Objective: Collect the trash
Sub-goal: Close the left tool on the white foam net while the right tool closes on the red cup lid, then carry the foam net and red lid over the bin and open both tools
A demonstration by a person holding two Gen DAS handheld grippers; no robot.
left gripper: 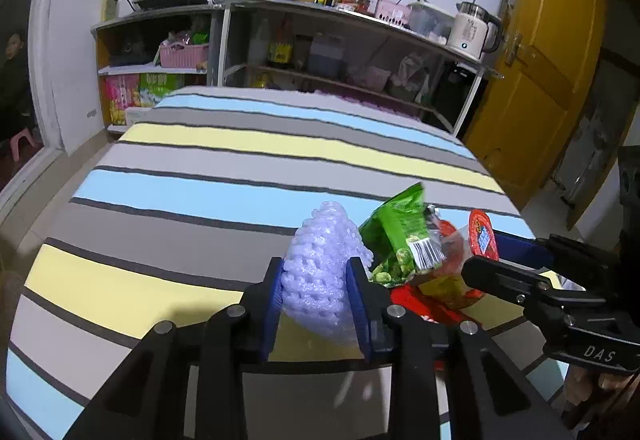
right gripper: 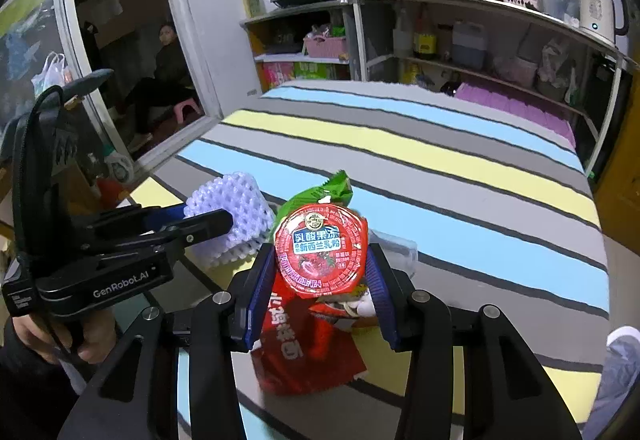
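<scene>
Foam net (left gripper: 320, 260) lies left of snack bag (left gripper: 396, 236) and jelly cup (right gripper: 322, 250) on bed (left gripper: 240, 168).

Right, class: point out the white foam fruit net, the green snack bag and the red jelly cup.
foam fruit net (left gripper: 320, 272), left wrist view, middle of its mesh.
green snack bag (left gripper: 394, 226), left wrist view, its printed front.
red jelly cup (right gripper: 322, 252), right wrist view, centre of its lid.

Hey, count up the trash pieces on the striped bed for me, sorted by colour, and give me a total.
White: 1, the foam fruit net.
Green: 1, the snack bag.
Red: 2, the jelly cup and the flat red wrapper.
Total: 4 that I can make out; other scraps under the pile may be hidden.
</scene>
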